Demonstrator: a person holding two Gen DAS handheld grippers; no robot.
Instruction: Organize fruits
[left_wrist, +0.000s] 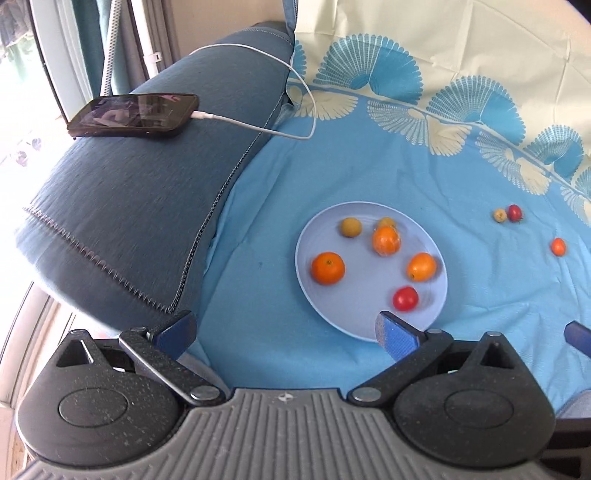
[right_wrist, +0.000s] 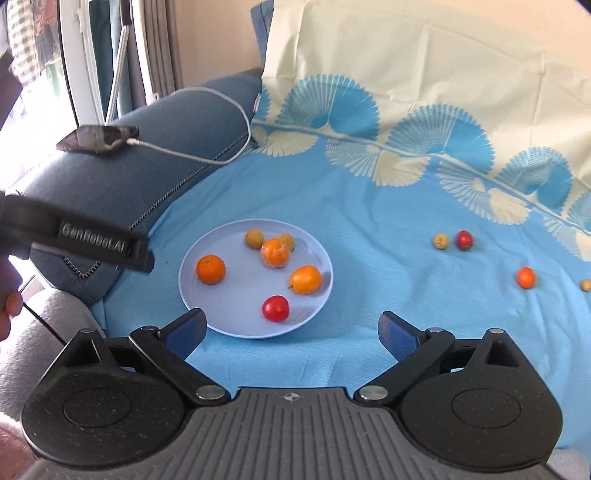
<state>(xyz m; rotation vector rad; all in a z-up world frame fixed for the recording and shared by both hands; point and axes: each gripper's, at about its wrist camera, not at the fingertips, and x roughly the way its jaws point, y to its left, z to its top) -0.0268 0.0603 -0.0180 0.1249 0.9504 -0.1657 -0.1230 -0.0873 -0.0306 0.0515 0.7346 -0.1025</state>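
A pale blue plate (left_wrist: 325, 317) (right_wrist: 236, 321) lies on the blue cloth. On it sit an orange (left_wrist: 327, 267) (right_wrist: 210, 269), a wrapped mandarin (left_wrist: 386, 240) (right_wrist: 276, 252), an oval orange fruit (left_wrist: 422, 266) (right_wrist: 305, 279), a red tomato (left_wrist: 405, 298) (right_wrist: 275, 308) and two small yellowish fruits (left_wrist: 351, 226) (right_wrist: 254, 238). My left gripper (left_wrist: 286, 332) hangs open near the plate's front edge with nothing between its fingers. My right gripper (right_wrist: 293, 332) is open too, empty, in front of the plate. Loose fruits lie to the right: a yellow one (right_wrist: 440, 241), a red one (right_wrist: 464, 239), an orange one (right_wrist: 526, 277).
A blue sofa armrest (left_wrist: 129, 206) rises at the left, with a phone (left_wrist: 135, 115) on a white charging cable (left_wrist: 258, 127) on top. A cream and blue patterned cloth (right_wrist: 406, 74) covers the backrest. The left tool's body (right_wrist: 74, 236) and a hand show at the left edge of the right wrist view.
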